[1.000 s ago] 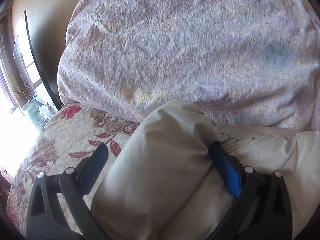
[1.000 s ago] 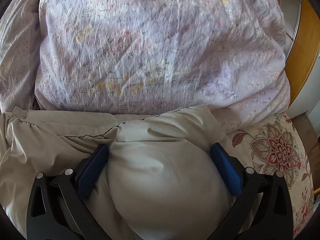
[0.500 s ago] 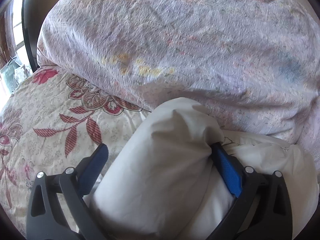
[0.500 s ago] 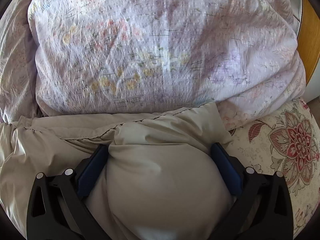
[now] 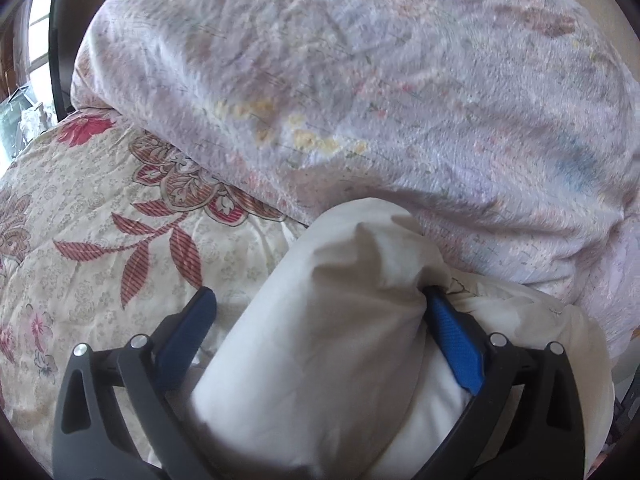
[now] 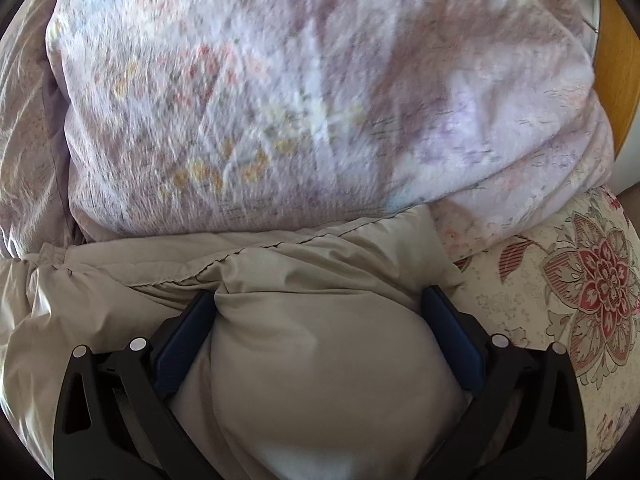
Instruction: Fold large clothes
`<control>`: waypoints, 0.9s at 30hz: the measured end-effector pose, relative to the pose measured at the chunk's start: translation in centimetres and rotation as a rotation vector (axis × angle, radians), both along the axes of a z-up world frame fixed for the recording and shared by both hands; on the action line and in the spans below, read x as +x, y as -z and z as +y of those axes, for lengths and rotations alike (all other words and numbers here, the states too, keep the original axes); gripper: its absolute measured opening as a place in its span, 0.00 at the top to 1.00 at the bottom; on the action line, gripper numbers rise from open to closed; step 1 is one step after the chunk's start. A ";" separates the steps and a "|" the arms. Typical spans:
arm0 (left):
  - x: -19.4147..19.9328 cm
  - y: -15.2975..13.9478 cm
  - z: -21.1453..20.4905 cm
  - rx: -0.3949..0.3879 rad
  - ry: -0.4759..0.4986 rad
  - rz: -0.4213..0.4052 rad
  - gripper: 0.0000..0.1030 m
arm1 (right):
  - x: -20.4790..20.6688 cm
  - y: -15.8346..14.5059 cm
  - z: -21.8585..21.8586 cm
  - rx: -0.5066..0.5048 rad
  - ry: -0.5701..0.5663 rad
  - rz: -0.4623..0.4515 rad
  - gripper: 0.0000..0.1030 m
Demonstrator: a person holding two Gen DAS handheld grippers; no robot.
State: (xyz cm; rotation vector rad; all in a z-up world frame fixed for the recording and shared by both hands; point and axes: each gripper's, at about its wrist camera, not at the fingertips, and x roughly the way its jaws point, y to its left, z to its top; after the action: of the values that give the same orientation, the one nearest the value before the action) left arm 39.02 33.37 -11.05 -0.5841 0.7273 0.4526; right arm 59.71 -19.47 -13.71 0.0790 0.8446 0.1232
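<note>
A puffy beige padded garment fills the space between the fingers of my left gripper; the jaws stand wide with the thick fold bulging between them. The same beige garment bulges between the wide-set fingers of my right gripper, with a stitched hem just ahead. Its bulk stretches left of the right gripper. Each gripper's blue pads press into the fabric's sides.
A big pale lilac floral duvet is heaped right ahead; it also shows in the right wrist view. The cream bedspread with red flowers lies underneath. A dark bed frame and window are far left; a wooden panel is far right.
Both grippers have moved forward and a little down with the beige fold, closer to the duvet. The left view swung right, showing more bedspread. Grips unchanged.
</note>
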 end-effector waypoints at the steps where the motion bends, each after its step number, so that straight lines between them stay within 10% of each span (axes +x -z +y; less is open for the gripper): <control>1: -0.7 -0.4 0.0 0.017 -0.033 -0.020 0.02 | -0.5 -0.4 -0.4 -0.002 0.025 -0.028 0.01; 7: -8.5 -3.9 -0.8 -0.020 -0.089 -0.124 0.02 | -8.5 -4.8 -6.9 0.159 0.217 -0.197 0.01; 18: -21.9 -3.2 -2.0 -0.232 0.001 -0.133 0.03 | -20.9 -2.9 -12.9 0.471 0.243 0.151 0.09; 27: -22.7 -0.8 -4.4 -0.426 -0.016 -0.197 0.08 | -21.5 1.5 -10.3 0.687 0.198 0.294 0.18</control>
State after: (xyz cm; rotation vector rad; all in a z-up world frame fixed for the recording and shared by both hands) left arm 16.34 29.00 -10.28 -1.0198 0.6318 0.2485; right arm 38.17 -29.80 -15.17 0.8405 1.0511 0.2148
